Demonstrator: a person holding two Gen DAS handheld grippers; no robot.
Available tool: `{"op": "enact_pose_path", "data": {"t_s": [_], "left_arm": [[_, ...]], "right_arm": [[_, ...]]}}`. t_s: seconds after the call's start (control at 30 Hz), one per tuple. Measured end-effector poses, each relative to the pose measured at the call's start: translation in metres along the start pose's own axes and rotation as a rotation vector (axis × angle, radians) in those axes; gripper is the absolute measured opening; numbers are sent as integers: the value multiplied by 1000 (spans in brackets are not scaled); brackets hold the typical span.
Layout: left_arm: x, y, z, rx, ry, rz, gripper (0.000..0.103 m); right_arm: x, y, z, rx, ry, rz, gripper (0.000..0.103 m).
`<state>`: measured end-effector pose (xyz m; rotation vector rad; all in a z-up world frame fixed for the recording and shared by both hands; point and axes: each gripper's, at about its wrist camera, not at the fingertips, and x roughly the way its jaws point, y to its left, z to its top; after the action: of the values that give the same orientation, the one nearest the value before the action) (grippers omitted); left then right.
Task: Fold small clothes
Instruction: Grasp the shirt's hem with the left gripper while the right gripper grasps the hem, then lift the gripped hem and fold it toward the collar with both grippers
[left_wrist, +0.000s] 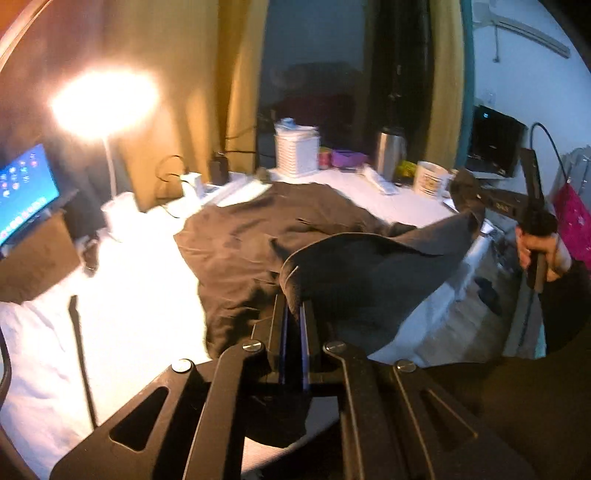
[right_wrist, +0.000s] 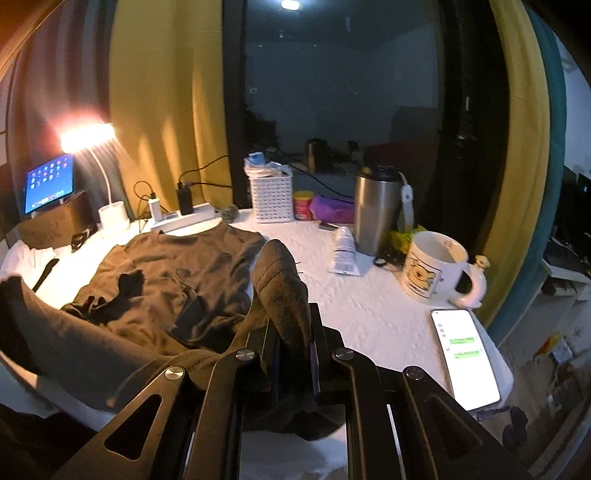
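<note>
A dark brown t-shirt (left_wrist: 240, 236) lies spread on the white-covered table (left_wrist: 140, 295). My left gripper (left_wrist: 294, 306) is shut on its near hem, which rises as a lifted fold (left_wrist: 369, 266). My right gripper (right_wrist: 293, 332) is shut on another corner of the t-shirt (right_wrist: 280, 273), bunched up between its fingers; the rest of the t-shirt (right_wrist: 177, 266) lies flat ahead and to the left. In the left wrist view the right gripper (left_wrist: 465, 195) shows at the far right, held by a hand (left_wrist: 539, 251), with the cloth stretched between both grippers.
A lit desk lamp (right_wrist: 88, 136), a tablet (right_wrist: 48, 184), a power strip (right_wrist: 184, 221), a white basket (right_wrist: 271, 199), a steel flask (right_wrist: 376, 214), a tube (right_wrist: 345, 251), a mug (right_wrist: 439, 273) and a lit phone (right_wrist: 465, 354) ring the table's far and right edges.
</note>
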<state>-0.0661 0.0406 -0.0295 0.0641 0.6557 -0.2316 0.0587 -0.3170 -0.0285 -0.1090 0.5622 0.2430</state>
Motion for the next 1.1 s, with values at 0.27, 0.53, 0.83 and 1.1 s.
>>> {"op": "enact_pose_path", "data": {"t_s": [0.27, 0.53, 0.83, 1.1], "left_arm": [[7, 22, -4, -57, -16, 41, 4], [-1, 43, 12, -95, -89, 87, 4], [5, 57, 38, -75, -166, 123, 4], [26, 69, 63, -41, -187, 159, 4]], "right_arm": [[1, 21, 2, -8, -5, 45, 12], [-6, 31, 20, -12, -54, 59, 12], [2, 32, 55, 4, -110, 58, 12], [30, 31, 86, 23, -119, 65, 12]]}}
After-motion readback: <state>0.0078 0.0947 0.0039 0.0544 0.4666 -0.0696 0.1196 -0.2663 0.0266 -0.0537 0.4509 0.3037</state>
